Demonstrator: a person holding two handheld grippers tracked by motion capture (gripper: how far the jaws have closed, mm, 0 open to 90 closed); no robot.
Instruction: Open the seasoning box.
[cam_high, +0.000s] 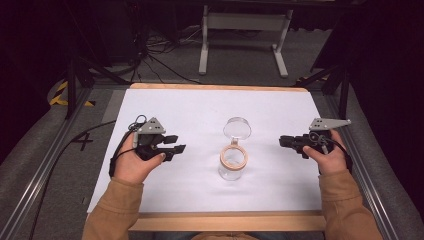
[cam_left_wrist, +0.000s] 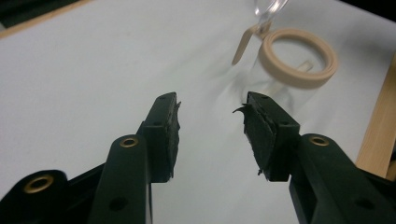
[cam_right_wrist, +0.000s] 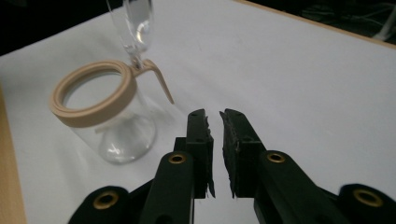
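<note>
Near the middle of the worktop (cam_high: 200, 107), a little toward its near edge, stands a clear glass jar (cam_high: 232, 165) with a tan ring (cam_high: 234, 156) round its mouth. Its round clear lid (cam_high: 237, 127) is swung open and stands up on the far side of the ring, joined to it at a hinge. The jar is upright and looks empty. A white sheet covers the worktop, with a wooden strip showing along the near and far edges. The left gripper (cam_high: 176, 143) is held in the person's left hand (cam_high: 135, 162) toward the left edge, pointing right at the jar and well apart from it; its jaws stand apart with nothing between them, and in the left gripper view the gap between the black pads (cam_left_wrist: 168, 135) is wide, with the jar (cam_left_wrist: 292, 74) beyond the tips. The right gripper (cam_high: 283, 141) is held in the right hand (cam_high: 330, 157) toward the right edge, pointing left at the jar and also apart from it. In the right gripper view its jaws are nearly together, a narrow slit left between the pads (cam_right_wrist: 201, 149), and they hold nothing; the jar (cam_right_wrist: 112, 126) sits off to the left of the tips. Both forearms wear tan sleeves (cam_high: 112, 212) and come in over the near edge. A grey three-cornered plate tops each gripper.
</note>
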